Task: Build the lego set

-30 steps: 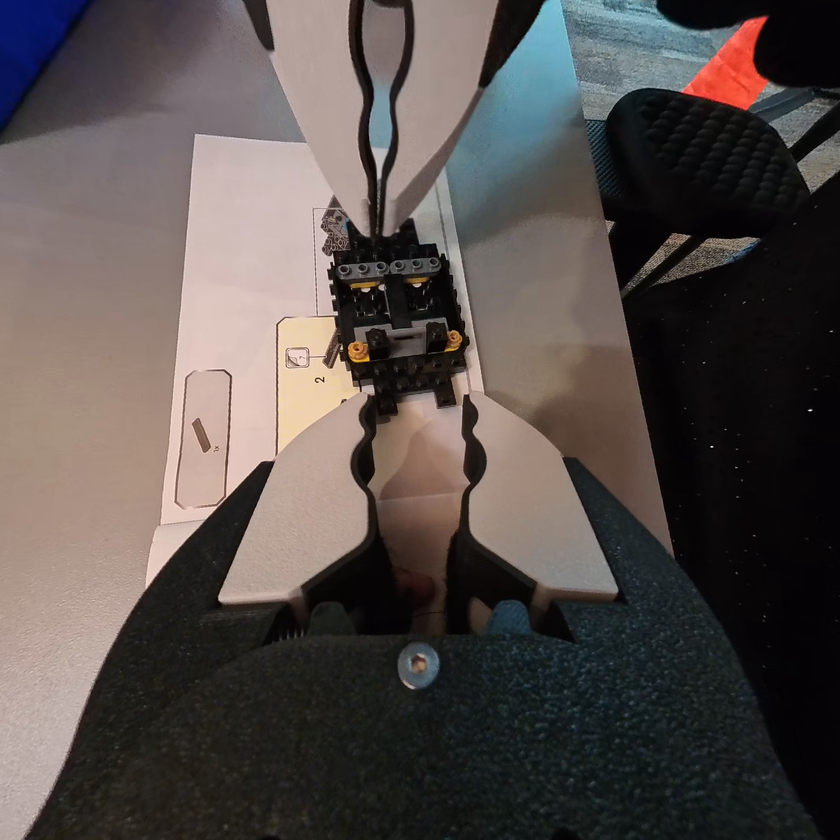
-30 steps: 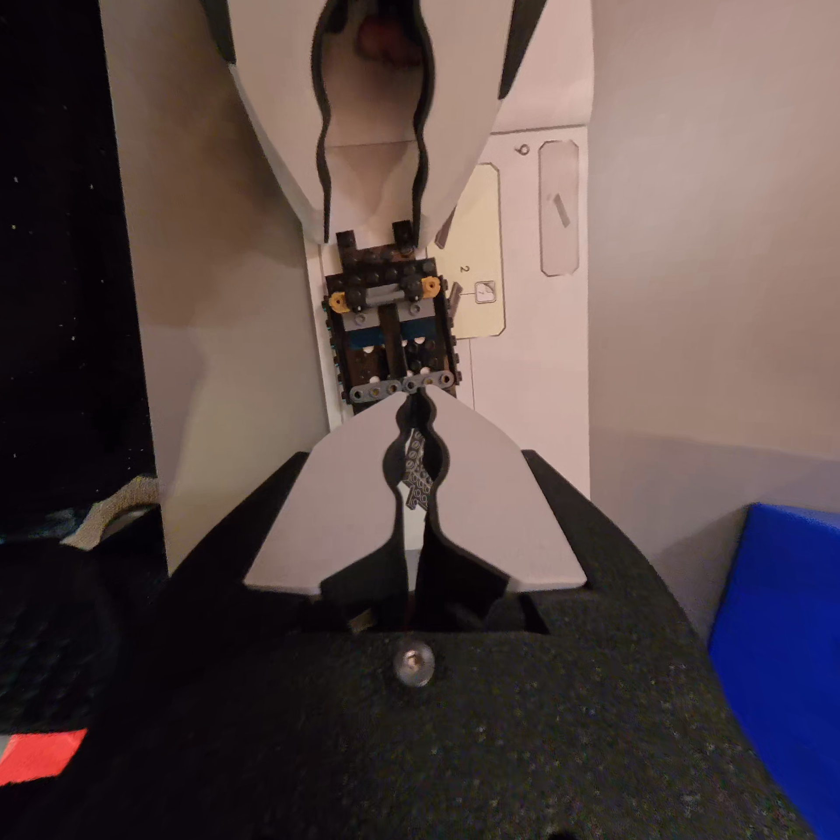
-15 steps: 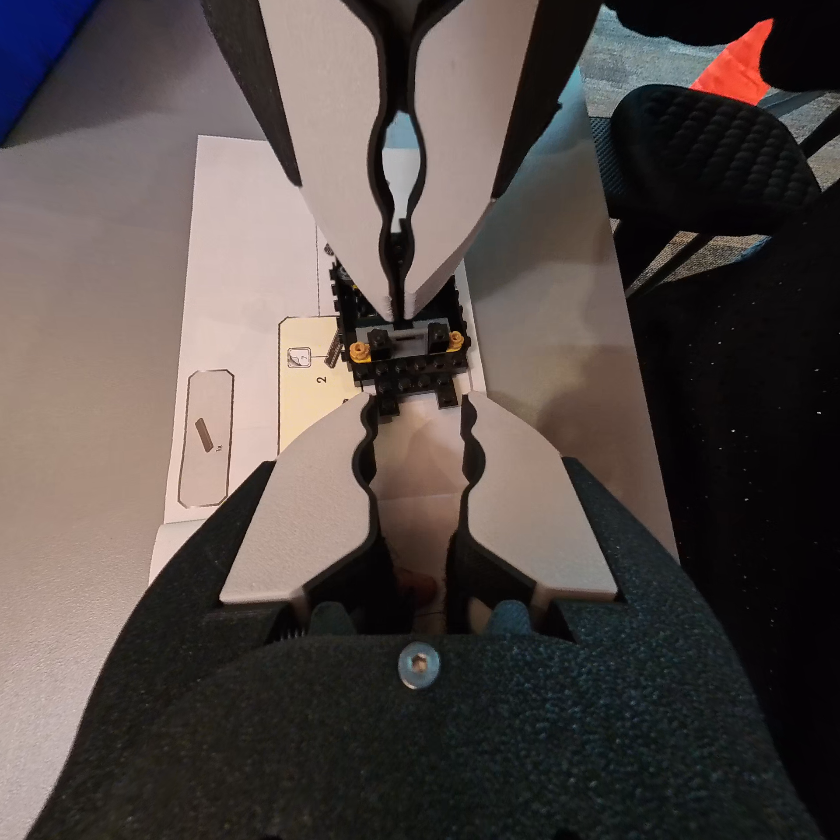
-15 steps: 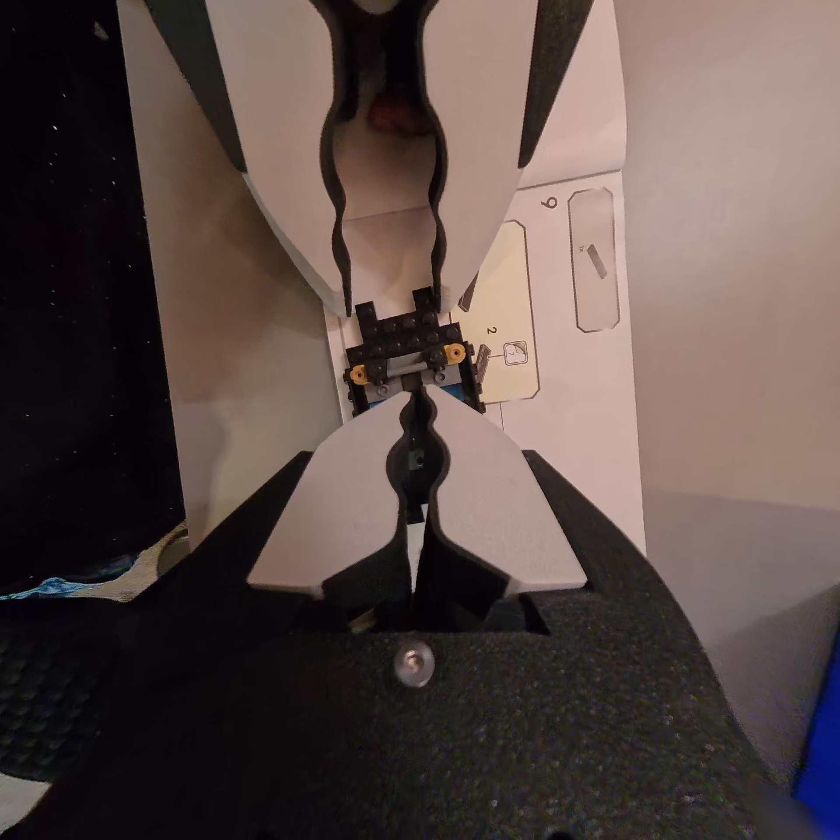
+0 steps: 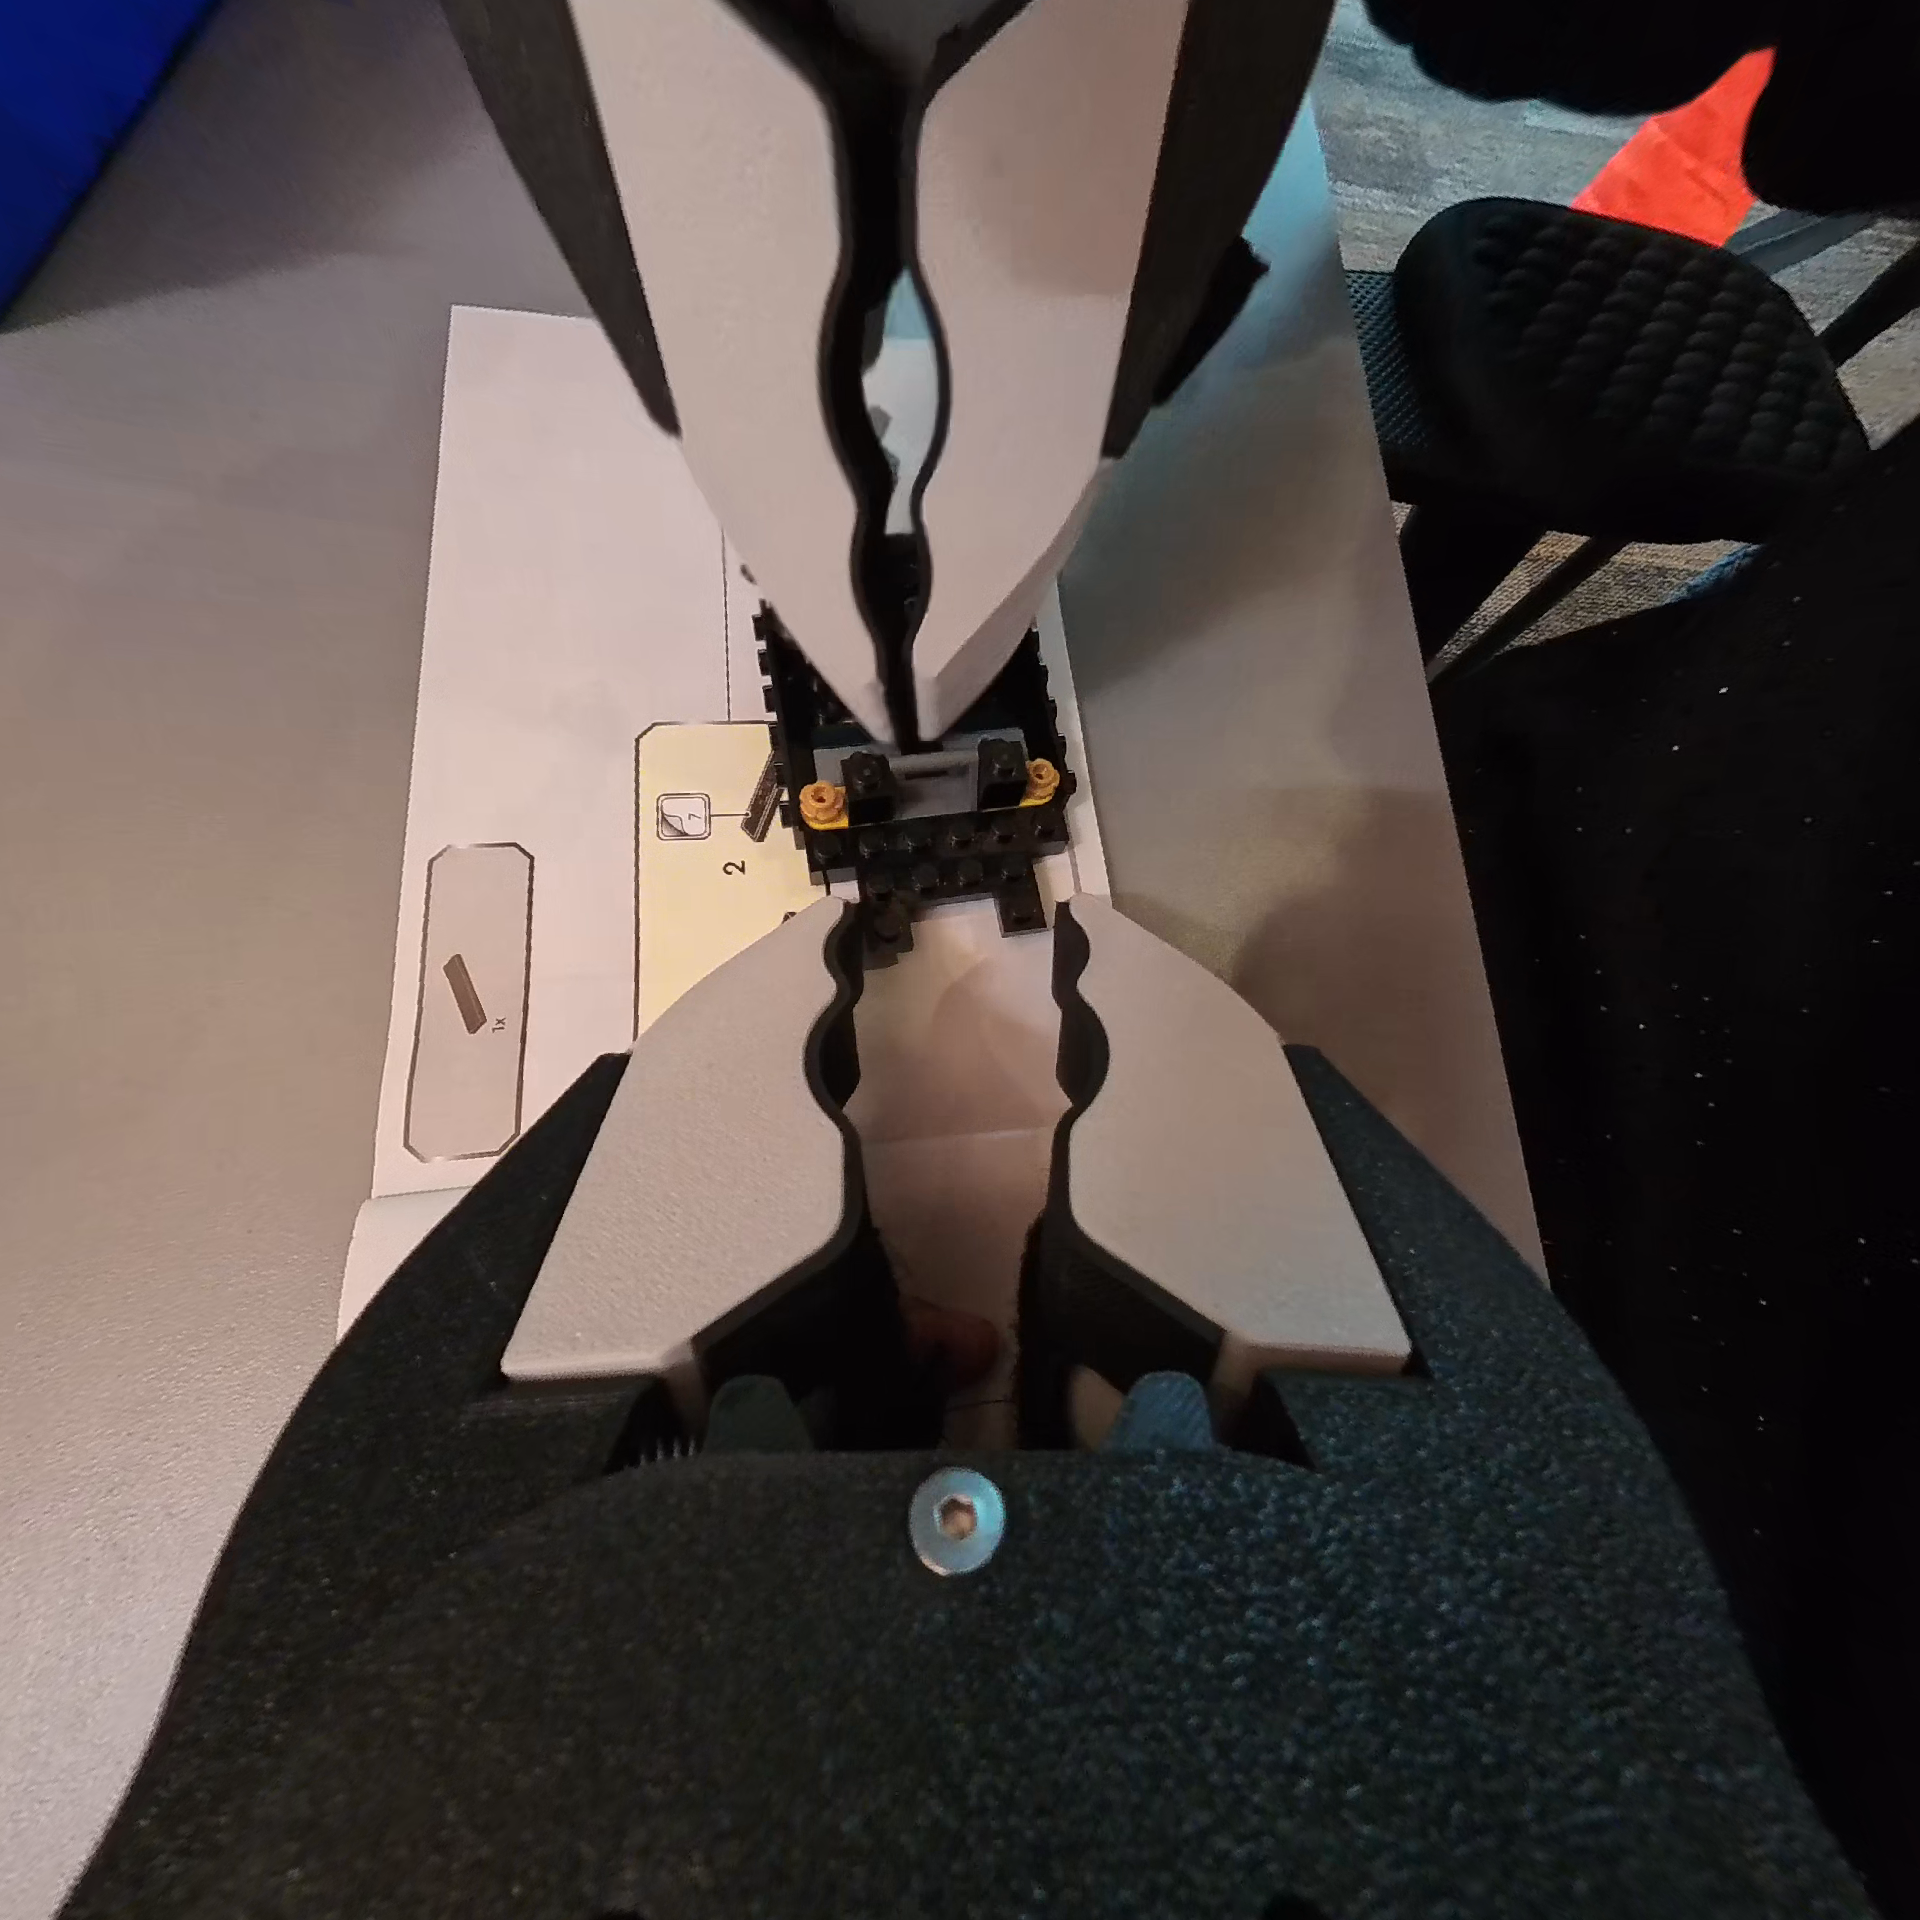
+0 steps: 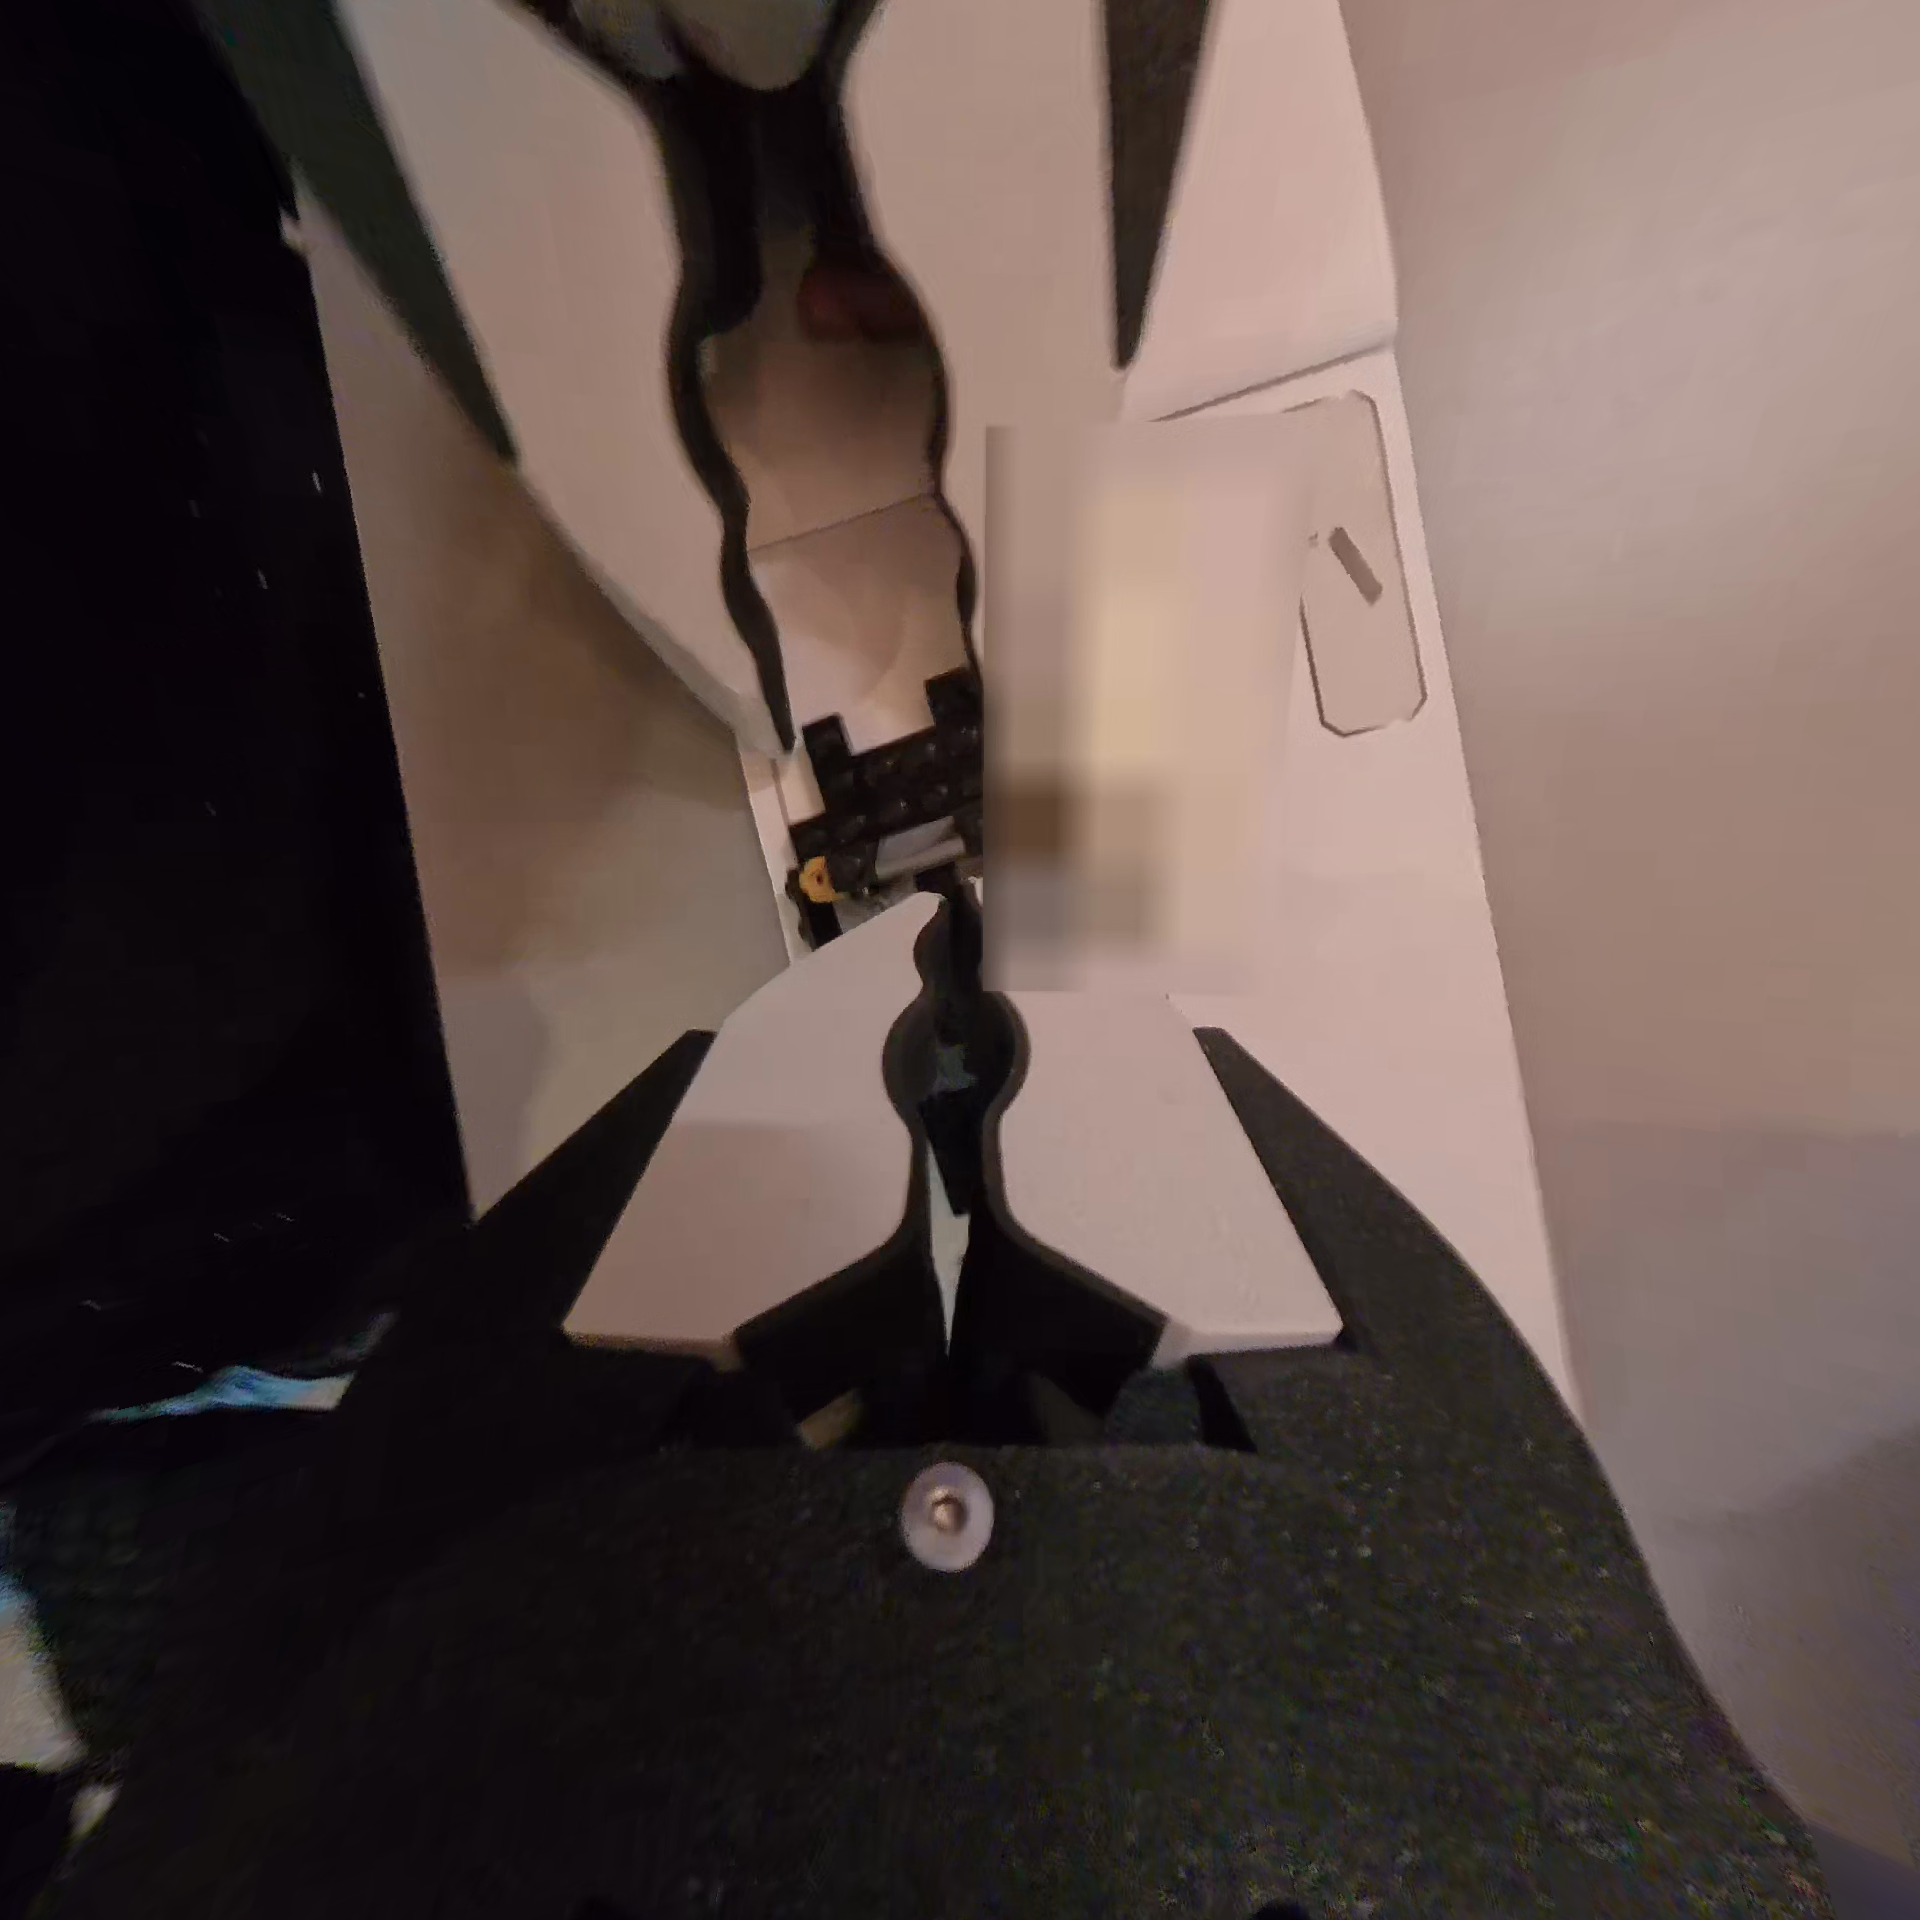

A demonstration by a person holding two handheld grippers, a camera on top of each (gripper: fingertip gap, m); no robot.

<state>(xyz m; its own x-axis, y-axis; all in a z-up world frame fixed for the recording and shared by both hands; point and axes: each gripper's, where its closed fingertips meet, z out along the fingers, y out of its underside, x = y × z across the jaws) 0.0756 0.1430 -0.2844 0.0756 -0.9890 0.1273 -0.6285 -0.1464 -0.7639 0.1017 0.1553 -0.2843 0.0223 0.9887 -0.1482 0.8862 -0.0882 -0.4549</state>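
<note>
Right gripper point(image 5: 902, 717) jaws together, pressing model point(image 5: 930, 821); left gripper point(image 5: 951, 935) jaws apart; unbraced model may skid.

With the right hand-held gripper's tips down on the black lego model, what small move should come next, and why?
Probably a short press straight down. The right hand-held gripper is nearly shut, its tips at the grey piece atop the lego model on the instruction sheet. The left hand-held gripper stands open at the model's near edge, bracing it. Whether a part is pinched is unclear.

table point(image 5: 187, 644): pale grey | chair point(image 5: 1621, 343): black mesh | floor point(image 5: 1455, 125): grey carpet
</note>
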